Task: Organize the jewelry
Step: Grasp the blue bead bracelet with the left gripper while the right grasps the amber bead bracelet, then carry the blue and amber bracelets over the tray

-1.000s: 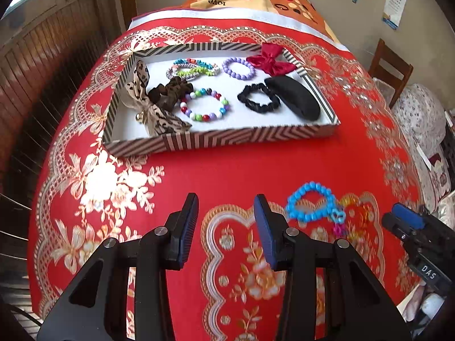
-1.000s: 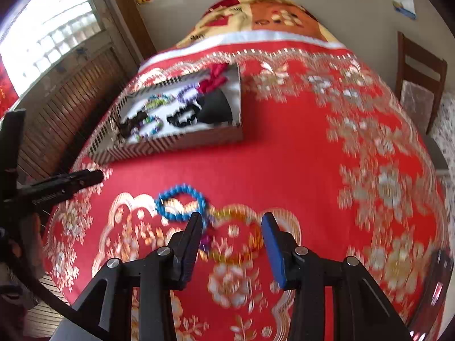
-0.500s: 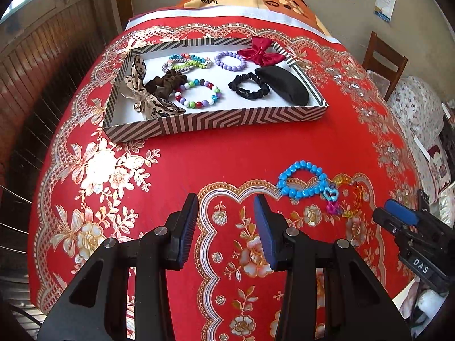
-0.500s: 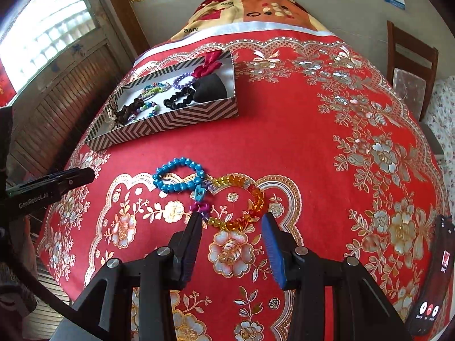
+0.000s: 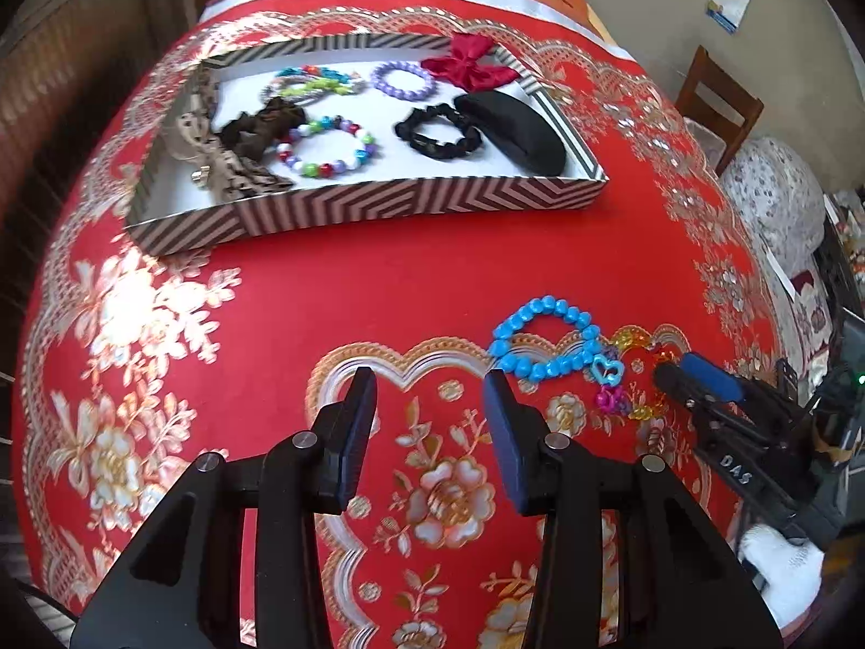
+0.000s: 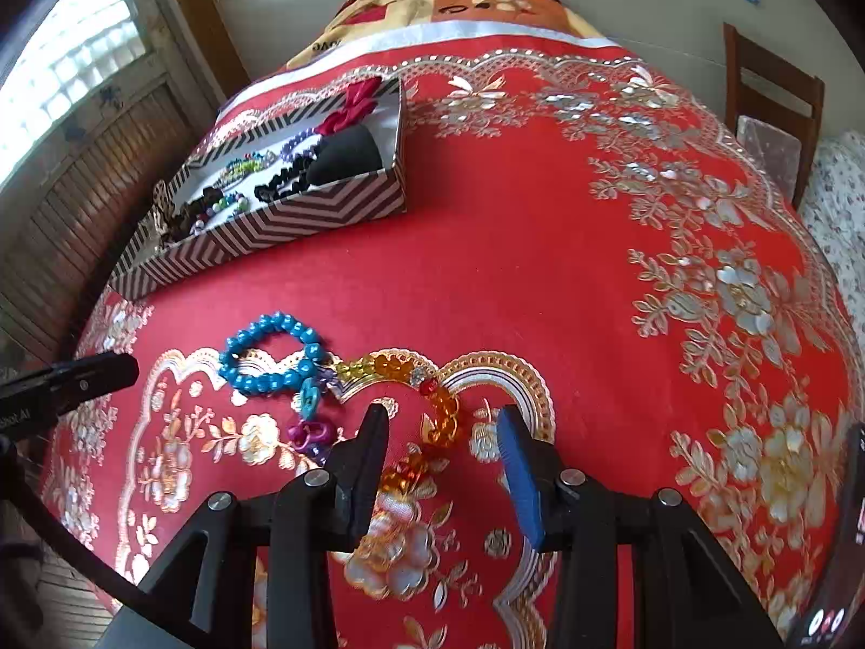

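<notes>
**Amber bracelet being straddled by the spread right gripper**

The amber bracelet (image 6: 440, 416) is being bracketed by the wide-open right gripper (image 6: 443, 432). The left gripper (image 5: 430, 405) is being held open, empty. Just left, the blue bracelet (image 6: 270, 351) is lying. Farther off, the striped tray (image 5: 378, 205) is being kept filled.

Both grippers are matte black plastic: the left gripper (image 5: 430, 395) and right gripper (image 6: 443, 435) have angular triangular arms, silver screw heads behind the fingers (image 6: 516, 473), and blue inner pads. White lettering marks their sides.
</notes>
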Demonstrator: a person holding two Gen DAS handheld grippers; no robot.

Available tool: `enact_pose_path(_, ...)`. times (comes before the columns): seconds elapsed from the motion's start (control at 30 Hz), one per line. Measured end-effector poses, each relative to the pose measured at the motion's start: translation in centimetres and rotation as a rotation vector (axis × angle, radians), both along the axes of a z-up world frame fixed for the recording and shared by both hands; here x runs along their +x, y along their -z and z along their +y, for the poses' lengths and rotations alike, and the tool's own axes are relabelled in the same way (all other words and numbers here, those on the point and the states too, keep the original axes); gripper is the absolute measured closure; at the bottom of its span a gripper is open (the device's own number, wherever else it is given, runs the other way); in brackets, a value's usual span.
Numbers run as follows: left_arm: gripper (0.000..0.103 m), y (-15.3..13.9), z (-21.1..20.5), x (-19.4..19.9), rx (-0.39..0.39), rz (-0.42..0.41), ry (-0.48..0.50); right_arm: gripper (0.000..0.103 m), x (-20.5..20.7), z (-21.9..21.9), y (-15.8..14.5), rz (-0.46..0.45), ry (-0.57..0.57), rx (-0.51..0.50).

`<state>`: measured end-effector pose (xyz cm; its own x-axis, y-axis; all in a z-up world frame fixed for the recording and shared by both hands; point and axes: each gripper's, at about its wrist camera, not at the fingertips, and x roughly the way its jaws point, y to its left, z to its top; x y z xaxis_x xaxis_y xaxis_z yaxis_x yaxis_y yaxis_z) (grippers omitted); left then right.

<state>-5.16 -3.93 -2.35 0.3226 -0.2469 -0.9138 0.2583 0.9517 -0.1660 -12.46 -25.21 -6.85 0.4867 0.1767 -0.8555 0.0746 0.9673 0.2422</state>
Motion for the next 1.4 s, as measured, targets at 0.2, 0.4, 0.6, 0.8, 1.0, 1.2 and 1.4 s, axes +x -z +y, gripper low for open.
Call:
enact_pose_path(0.2, 0.058, 1.0, -2.3, 1.5, 0.012, 0.018, 0.052, 0.075, 0.1, -0.8, 0.4, -0.005, -0.021, -0.052)
enact_pose_path(0.4, 0.057, 2.5, -5.1, 2.4, 0.070, 0.025, 0.139, 0.075, -0.2, -1.7, 0.5, -0.015, -0.014, -0.022)
enact_pose_path(0.6, 0.070, 3.5, -6.4, 2.7, 0.081, 0.020, 0.161, 0.092, -0.5, -1.6, 0.5, -0.044, -0.042, -0.011)
enact_pose_path(0.8, 0.096, 3.3, -6.4, 3.5, 0.041, 0.038, 0.143, 0.094, -0.3, -2.3, 0.3, -0.056, -0.039, 0.061)
enact_pose_path(1.0, 0.096, 0.1, -4.7, 3.3, -0.028, 0.000, 0.120, 0.094, -0.6, -2.9, -2.9, -0.131, -0.038, 0.161)
enact_pose_path(1.2, 0.096, -2.9, -3.1, 2.9, -0.043, -0.044, 0.105, 0.094, -0.3, -2.2, -6.1, -0.193, -0.067, 0.175)
enact_pose_path(1.4, 0.096, -5.6, -0.6, 3.1, -0.027, -0.104, 0.058, 0.094, 0.1, -2.1, -8.5, -0.232, -0.088, 0.165)
